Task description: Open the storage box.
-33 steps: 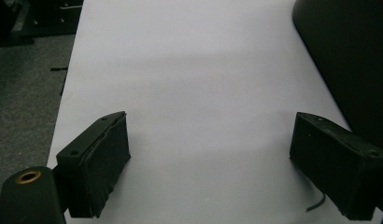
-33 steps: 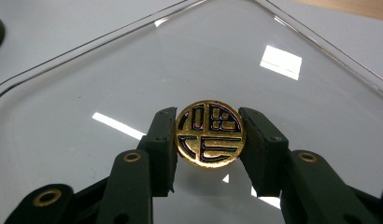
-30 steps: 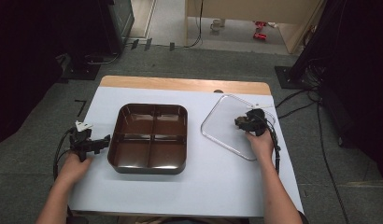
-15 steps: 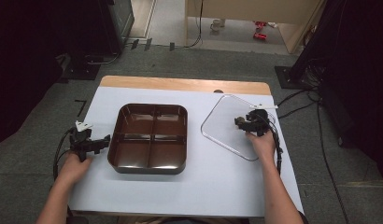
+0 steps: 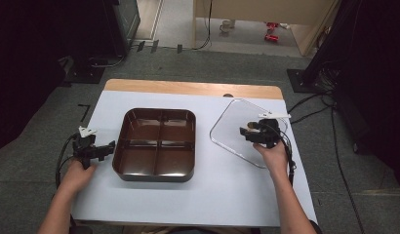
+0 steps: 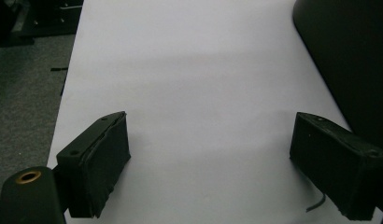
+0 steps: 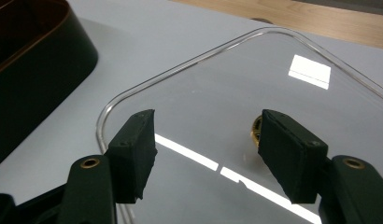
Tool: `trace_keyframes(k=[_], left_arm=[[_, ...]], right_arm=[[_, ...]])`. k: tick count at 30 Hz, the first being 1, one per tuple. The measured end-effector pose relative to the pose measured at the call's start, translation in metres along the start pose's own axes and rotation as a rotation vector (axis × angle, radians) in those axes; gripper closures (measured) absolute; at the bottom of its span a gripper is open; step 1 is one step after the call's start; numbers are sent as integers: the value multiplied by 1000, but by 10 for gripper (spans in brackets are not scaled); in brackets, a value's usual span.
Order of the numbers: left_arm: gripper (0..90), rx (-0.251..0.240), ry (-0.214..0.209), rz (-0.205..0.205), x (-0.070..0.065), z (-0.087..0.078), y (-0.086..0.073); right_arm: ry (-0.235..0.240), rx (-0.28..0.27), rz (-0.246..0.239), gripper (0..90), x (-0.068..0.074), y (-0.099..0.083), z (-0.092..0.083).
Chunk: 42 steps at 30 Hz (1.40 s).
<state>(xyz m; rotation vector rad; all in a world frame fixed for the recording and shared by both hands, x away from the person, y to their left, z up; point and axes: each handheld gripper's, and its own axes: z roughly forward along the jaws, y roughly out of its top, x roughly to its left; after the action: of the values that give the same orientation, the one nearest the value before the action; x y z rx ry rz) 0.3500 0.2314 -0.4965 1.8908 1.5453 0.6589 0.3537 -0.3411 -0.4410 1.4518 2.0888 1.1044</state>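
Observation:
A dark brown tray (image 5: 159, 144) with several compartments sits in the middle of the white table (image 5: 227, 195). To its right a clear plastic lid (image 5: 232, 131) lies flat on the table. My right gripper (image 5: 246, 132) hovers just above the lid, pointing left. Its jaws have just been opening, and nothing is between them; the lid (image 7: 236, 79) lies beneath the right gripper (image 7: 208, 135). My left gripper (image 5: 110, 146) rests left of the tray, open and empty. In the left gripper view the left gripper (image 6: 210, 135) spans bare table, with the tray wall (image 6: 348, 56) at the right.
A strip of bare wood (image 5: 188, 88) runs along the table's far edge. Cables (image 5: 310, 112) trail on the floor off the right side. Dark equipment (image 5: 120, 24) stands beyond the far left corner. The tray's side (image 7: 35, 70) lies left of the lid.
The right hand has shifted slightly over the lid and its jaws now stand apart. The lid, the tray and the left hand have stayed in place.

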Motion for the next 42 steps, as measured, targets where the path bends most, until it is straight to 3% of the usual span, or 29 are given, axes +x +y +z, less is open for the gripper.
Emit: trace_keyframes(k=[13,21,30,33,42], left_arm=[[119,0,0,0,0,0,0],[119,0,0,0,0,0,0],[119,0,0,0,0,0,0],[119,0,0,0,0,0,0],[119,0,0,0,0,0,0]], right_arm=[[56,-25,-69,346,30,-14,-23],[110,-19,-78,349,51,-25,-26],[190,-1,-100,360,79,-39,-9],[194,-2,-121,360,84,-41,-5],[210,76,-200,369,107,-53,23]])
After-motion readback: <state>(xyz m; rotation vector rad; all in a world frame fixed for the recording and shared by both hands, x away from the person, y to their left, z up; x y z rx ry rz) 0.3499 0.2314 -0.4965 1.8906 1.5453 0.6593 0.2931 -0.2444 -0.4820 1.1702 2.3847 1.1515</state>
